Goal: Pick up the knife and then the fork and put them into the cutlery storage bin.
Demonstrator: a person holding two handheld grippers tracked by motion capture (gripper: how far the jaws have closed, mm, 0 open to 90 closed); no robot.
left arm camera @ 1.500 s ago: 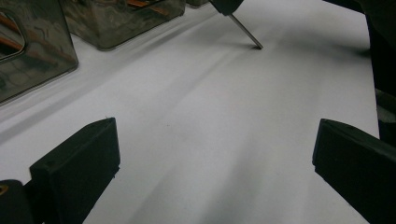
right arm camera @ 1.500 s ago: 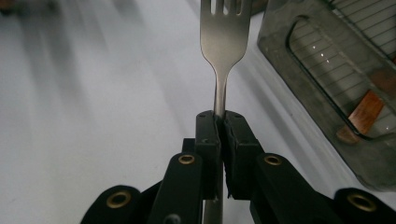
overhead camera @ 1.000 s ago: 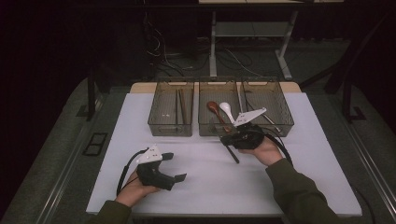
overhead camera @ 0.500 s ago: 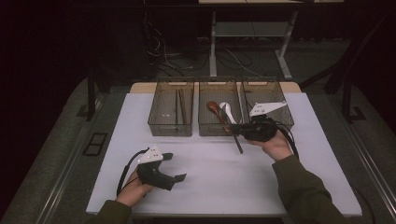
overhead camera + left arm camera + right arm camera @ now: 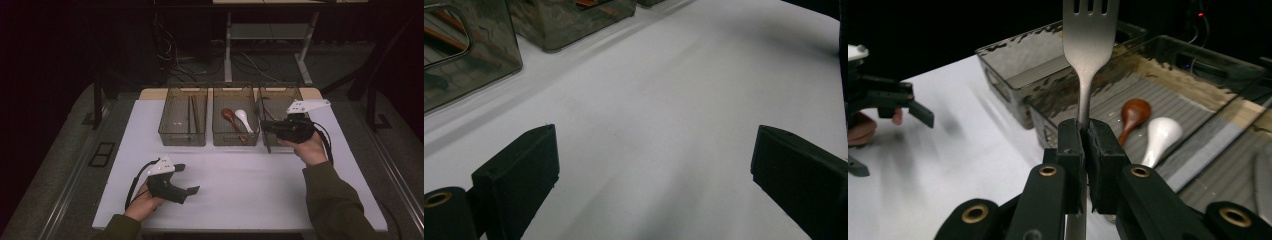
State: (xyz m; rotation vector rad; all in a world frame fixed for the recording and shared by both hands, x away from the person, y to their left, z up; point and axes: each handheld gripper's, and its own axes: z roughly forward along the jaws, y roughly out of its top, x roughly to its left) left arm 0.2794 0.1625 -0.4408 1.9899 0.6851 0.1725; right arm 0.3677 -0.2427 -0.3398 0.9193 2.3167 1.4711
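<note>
My right gripper (image 5: 265, 126) is shut on a metal fork (image 5: 1090, 35), pinching its neck so the tines point up and away in the right gripper view. In the high view the fork (image 5: 267, 143) hangs at the front left corner of the right bin (image 5: 280, 93), its handle pointing down toward the table. My left gripper (image 5: 188, 178) rests low over the near left of the white table (image 5: 240, 185), held by a hand. Its jaws stand wide open with nothing between them, as the left gripper (image 5: 656, 165) view shows.
Three clear bins stand in a row at the back. The left bin (image 5: 175, 122) holds chopsticks (image 5: 194, 111). The middle bin (image 5: 235, 138) holds a brown spoon (image 5: 228, 115) and a white spoon (image 5: 243, 117). Dark floor, cables and table legs lie beyond.
My right gripper has carried the fork up and to the right, from in front of the middle bin to the right bin's front corner. The left gripper has stayed put.
</note>
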